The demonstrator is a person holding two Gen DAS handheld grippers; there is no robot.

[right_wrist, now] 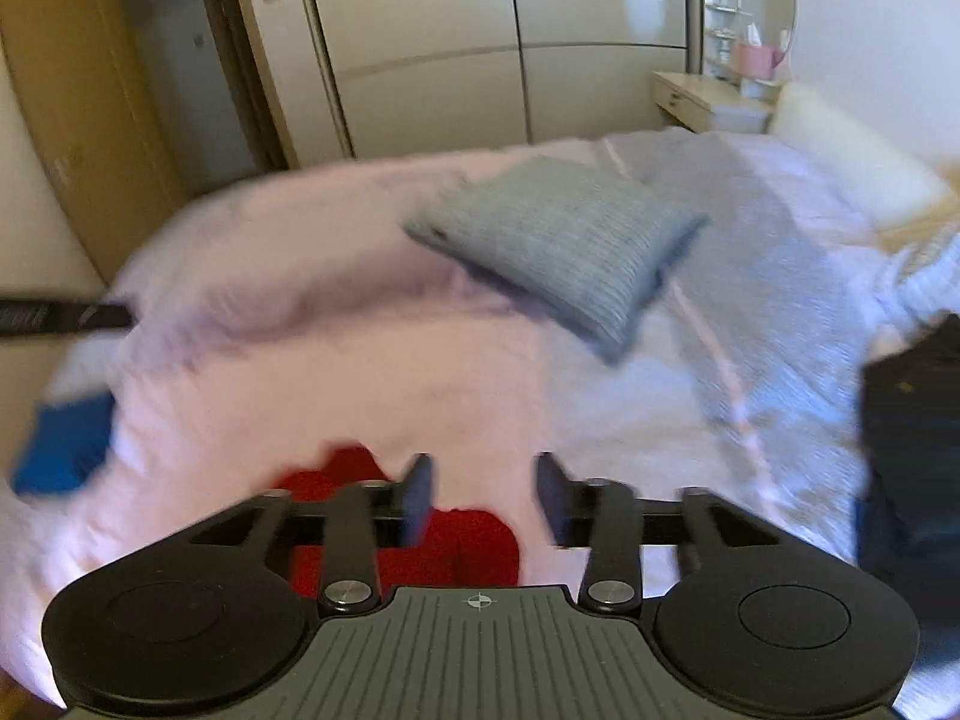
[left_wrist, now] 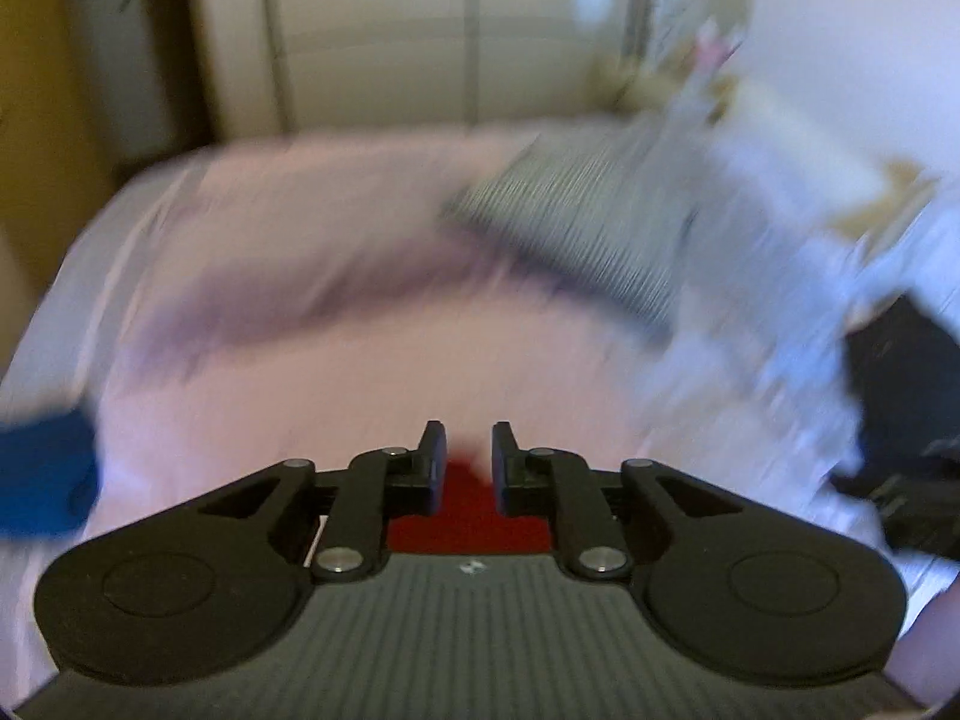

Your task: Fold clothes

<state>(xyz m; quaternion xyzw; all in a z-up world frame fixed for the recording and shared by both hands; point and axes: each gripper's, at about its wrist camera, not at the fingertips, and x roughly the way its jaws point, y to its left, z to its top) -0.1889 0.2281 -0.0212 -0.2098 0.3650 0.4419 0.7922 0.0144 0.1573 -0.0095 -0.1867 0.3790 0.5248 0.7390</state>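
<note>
A red garment (right_wrist: 456, 546) lies on the pink bed cover (right_wrist: 336, 372) right under both grippers. In the left wrist view the red cloth (left_wrist: 465, 510) fills the narrow gap between the fingers of my left gripper (left_wrist: 469, 450), which looks shut on it. My right gripper (right_wrist: 485, 492) is open just above the red garment's right edge, holding nothing. A folded grey striped garment (right_wrist: 564, 240) lies further back on the bed; it also shows, blurred, in the left wrist view (left_wrist: 576, 222). A folded blue garment (right_wrist: 66, 450) sits at the bed's left edge.
A dark garment (right_wrist: 912, 450) lies at the right edge of the bed. A white pillow (right_wrist: 852, 156) is at the head. Wardrobe doors (right_wrist: 480, 48) and a dressing table with mirror (right_wrist: 720, 90) stand behind the bed. Both views are motion-blurred.
</note>
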